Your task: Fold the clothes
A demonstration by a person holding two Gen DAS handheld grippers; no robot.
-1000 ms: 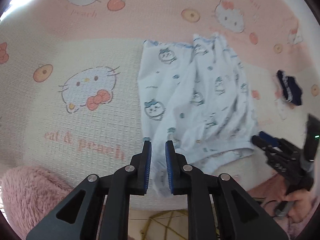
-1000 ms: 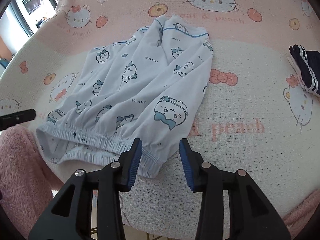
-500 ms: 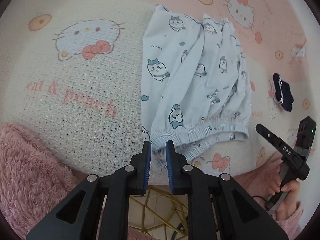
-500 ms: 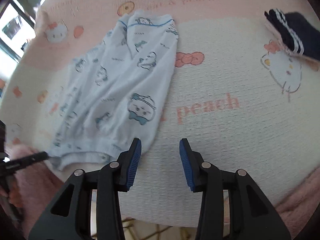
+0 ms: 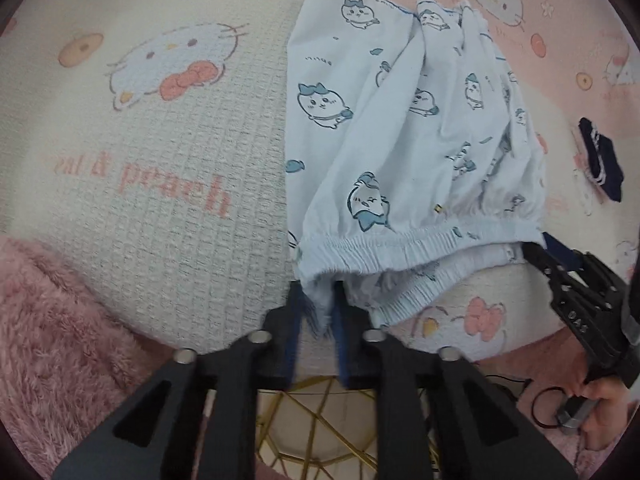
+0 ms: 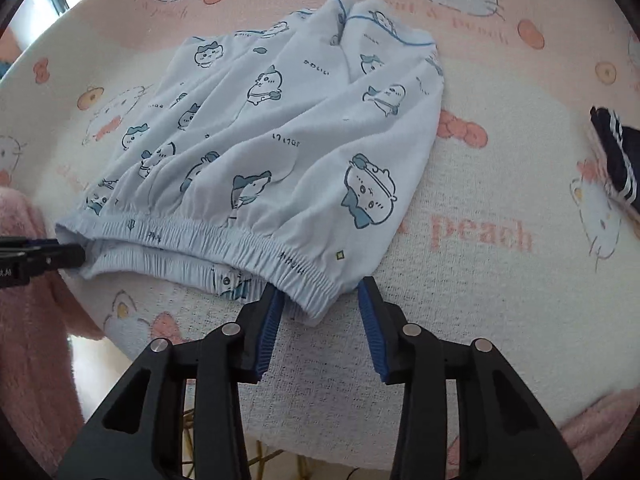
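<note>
Closing on the waistband of the pale blue shorts from both corners

Through the left wrist camera, my left gripper [image 5: 316,316] is pinched shut on the near-left corner of the elastic waistband of the shorts [image 5: 400,128], which lie on the cat-print blanket [image 5: 160,160], long axis running straight away from me; the right gripper [image 5: 560,272] shows at the waistband's far end, its jaw state unreadable here. Half a second ago the cloth only sat at my fingertips; now it is bunched between them, lifting the hem. Through the right wrist camera, my right gripper [image 6: 320,312] stands wide apart, the other waistband corner of the shorts [image 6: 300,132] lying just inside the gap, untouched by either pad. Before, that corner lay left of the fingers. A dark folded garment [image 6: 618,160] sits well apart to the right.
</note>
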